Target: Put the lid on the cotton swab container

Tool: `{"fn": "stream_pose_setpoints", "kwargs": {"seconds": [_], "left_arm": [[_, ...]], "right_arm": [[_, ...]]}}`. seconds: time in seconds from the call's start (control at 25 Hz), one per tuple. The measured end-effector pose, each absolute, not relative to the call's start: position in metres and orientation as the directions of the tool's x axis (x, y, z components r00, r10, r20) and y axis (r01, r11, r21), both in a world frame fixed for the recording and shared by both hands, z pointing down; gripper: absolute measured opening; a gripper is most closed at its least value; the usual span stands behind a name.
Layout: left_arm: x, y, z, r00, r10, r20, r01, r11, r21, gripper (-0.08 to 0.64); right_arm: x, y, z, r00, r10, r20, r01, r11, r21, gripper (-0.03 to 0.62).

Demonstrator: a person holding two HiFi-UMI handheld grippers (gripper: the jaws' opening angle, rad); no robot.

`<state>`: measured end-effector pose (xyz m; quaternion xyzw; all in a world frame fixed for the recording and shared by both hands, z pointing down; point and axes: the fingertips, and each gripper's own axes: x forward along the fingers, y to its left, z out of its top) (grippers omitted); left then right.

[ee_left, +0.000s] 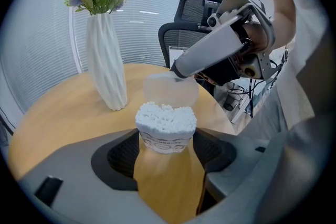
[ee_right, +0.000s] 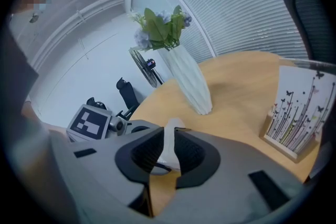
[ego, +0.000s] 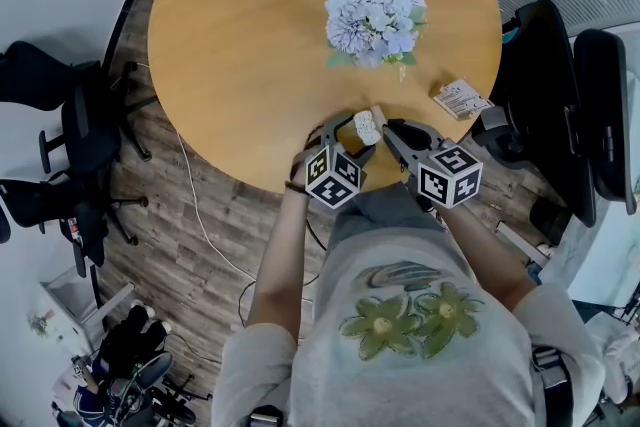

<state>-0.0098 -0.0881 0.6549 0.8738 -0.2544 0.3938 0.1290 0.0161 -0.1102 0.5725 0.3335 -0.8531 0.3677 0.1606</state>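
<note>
From where I stand the job looks about half done: both pieces are in hand, but they have not met yet. The left gripper has its jaws closed on the sides of the cotton swab container, which sits at the near edge of the round table with its white swab heads bare and bulging at the top (whether it rests on the wood or is lifted a touch, I cannot tell). The right gripper pinches the translucent lid by its edge and holds it just behind and above the open mouth, tilted rather than flat. What is left, as I judge it, is to level the lid over the rim, press it down over the swabs, and then let go.
</note>
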Motion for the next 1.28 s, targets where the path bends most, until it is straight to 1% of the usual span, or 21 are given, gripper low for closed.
{"fn": "stream_pose_setpoints", "kwargs": {"seconds": [1.28], "left_arm": [[-0.010,-0.087,0.654,0.555,-0.345,0.757,-0.556,-0.831,0.029,0.322]], "right_arm": [[0.003,-0.104,0.571,-0.715,-0.451,0.534,-0.690,0.577,-0.438,0.061]]}}
